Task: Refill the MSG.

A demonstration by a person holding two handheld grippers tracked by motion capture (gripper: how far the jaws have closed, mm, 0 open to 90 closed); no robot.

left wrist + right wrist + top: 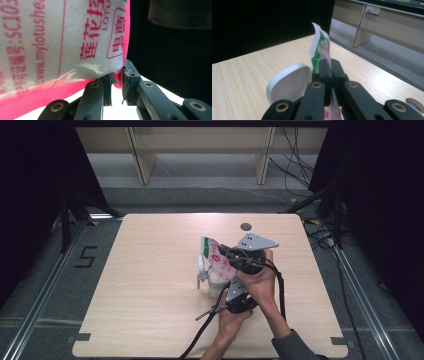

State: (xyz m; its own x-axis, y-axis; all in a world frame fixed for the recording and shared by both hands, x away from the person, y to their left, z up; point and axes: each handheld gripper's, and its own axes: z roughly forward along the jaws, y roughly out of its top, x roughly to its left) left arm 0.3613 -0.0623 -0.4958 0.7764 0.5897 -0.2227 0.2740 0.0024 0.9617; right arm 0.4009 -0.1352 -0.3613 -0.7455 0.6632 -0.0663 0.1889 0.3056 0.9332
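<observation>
A plastic bag (215, 255) with pink and green print is held up over the middle of the table by both grippers. My right gripper (226, 253), with a grey plate on top, is shut on the bag's edge (320, 42) near its green and white top; its jaws (328, 62) stand pressed together. From below, my left gripper (225, 293) pinches the pink bottom corner of the bag (62, 37) between its tips (120, 75). Under the bag sits a white container (216, 281) with its lid (201, 270) standing open. The same lid (287, 82) appears beside the right jaws.
The wooden table (150, 285) has a round hole (245, 226) near its far edge, also seen as a hole (414, 103) at lower right. Shelf legs and cables lie on the floor beyond. Black curtains hang at both sides.
</observation>
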